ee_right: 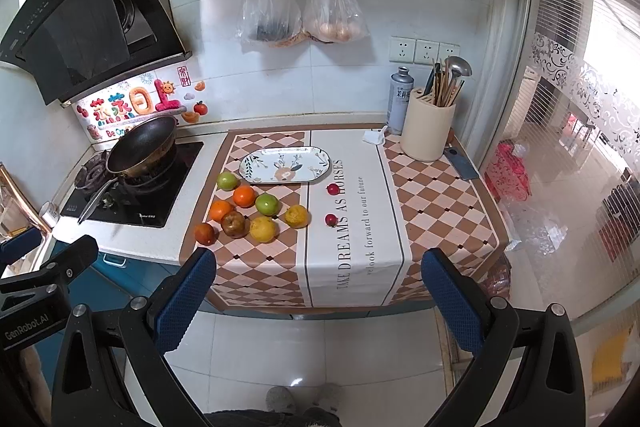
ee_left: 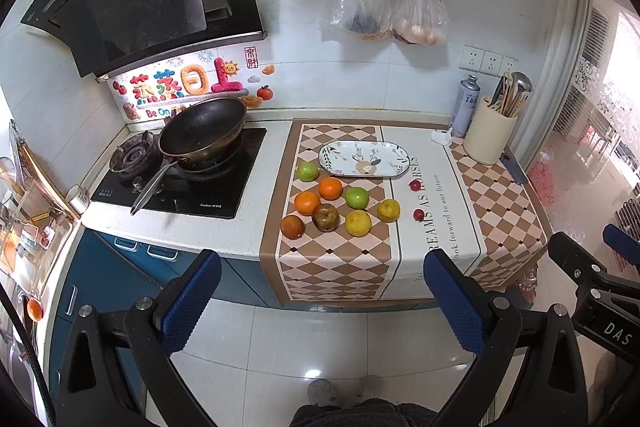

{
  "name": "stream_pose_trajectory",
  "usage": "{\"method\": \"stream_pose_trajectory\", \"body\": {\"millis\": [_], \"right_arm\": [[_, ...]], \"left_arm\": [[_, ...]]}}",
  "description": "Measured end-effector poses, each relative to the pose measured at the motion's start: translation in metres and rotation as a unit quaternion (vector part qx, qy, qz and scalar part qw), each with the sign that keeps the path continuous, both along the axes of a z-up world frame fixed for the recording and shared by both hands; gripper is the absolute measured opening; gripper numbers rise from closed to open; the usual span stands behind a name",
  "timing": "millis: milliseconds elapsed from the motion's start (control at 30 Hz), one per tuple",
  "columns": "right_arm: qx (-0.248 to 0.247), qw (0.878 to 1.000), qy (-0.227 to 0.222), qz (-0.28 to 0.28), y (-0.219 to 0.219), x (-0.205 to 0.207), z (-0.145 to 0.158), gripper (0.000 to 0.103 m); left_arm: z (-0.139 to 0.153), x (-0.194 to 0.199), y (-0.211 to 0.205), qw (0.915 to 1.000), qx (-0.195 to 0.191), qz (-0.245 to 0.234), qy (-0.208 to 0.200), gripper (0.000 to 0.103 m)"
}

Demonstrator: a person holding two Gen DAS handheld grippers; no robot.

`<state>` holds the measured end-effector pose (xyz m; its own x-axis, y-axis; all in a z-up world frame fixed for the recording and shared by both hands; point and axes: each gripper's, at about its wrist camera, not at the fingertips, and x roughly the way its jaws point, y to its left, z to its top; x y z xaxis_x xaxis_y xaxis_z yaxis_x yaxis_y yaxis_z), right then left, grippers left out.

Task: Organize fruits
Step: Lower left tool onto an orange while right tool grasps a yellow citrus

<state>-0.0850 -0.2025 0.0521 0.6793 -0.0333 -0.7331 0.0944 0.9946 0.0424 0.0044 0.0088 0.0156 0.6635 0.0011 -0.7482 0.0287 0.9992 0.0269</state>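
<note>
Both grippers hang back from the counter, over the floor, with nothing in them. The left gripper [ee_left: 322, 301] has its jaws spread wide, and so does the right gripper [ee_right: 318, 297]. No fruit has been touched yet, by the look of it.

The fruit lies loose on the cloth [ee_right: 352, 227], near the plate [ee_right: 286, 165], which is empty. Two green apples [ee_right: 227, 181] [ee_right: 267, 203], two oranges [ee_right: 244, 195] [ee_right: 220, 209], a brown apple [ee_right: 234, 224], a dark orange [ee_right: 205, 233] at the near left, and two yellow citrus [ee_right: 263, 229] [ee_right: 297, 216] sit bunched together, some touching. Two small red fruits [ee_right: 333, 189] [ee_right: 331, 219] lie apart to the right.

I judge the first step is a reach in for one fruit. I would start at the edge of the bunch, say the right yellow citrus or the far green apple, since the jaws can straddle those without knocking a neighbour. Round fruit rolls, so come down over the middle and close gently. The small red ones are easy to nudge away; centre on them carefully. The pan [ee_right: 142, 147] at the far left is well clear.
</note>
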Motion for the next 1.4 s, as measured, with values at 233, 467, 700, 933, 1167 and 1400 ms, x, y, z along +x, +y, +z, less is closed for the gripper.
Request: {"method": "stream_pose_trajectory", "body": {"millis": [233, 467, 700, 933, 1167, 1400], "right_arm": [[0.006, 1.000, -0.004, 0.001, -0.005, 0.004, -0.001, 0.103], [0.039, 0.999, 0.001, 0.003, -0.021, 0.023, -0.021, 0.103], [0.080, 0.996, 0.024, 0.039, -0.030, 0.070, -0.081, 0.103], [0.128, 0.984, 0.107, 0.055, -0.014, 0.141, -0.172, 0.103], [0.162, 0.969, 0.179, 0.042, 0.025, 0.227, -0.271, 0.099], [0.201, 0.946, 0.254, -0.003, 0.063, 0.303, -0.352, 0.088]], "left_arm": [[0.003, 0.003, 0.001, 1.0000, -0.001, 0.002, -0.002, 0.103], [-0.011, 0.018, 0.004, 0.9991, 0.013, 0.039, -0.012, 0.103], [-0.045, 0.048, 0.009, 0.9891, 0.083, 0.118, -0.029, 0.103], [-0.093, 0.103, 0.039, 0.9802, 0.126, 0.152, 0.017, 0.103], [-0.172, 0.194, 0.077, 0.9788, 0.112, 0.109, 0.132, 0.103], [-0.242, 0.290, 0.108, 0.9660, 0.026, 0.047, 0.253, 0.096]]}}
